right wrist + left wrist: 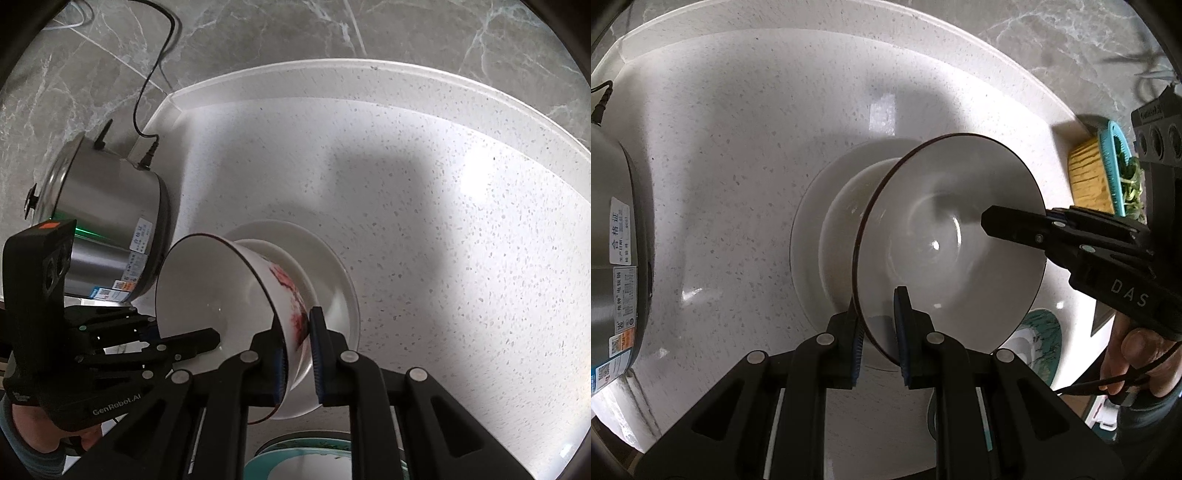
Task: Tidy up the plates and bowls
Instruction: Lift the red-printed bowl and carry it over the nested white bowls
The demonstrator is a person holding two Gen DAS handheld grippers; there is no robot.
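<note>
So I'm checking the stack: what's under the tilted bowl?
A white plate on the counter, with a second white dish on it. The tilted bowl hides their centres.

white bowl (221, 295) with red floral pattern, dark rim, speckled white counter (443, 221)
</note>
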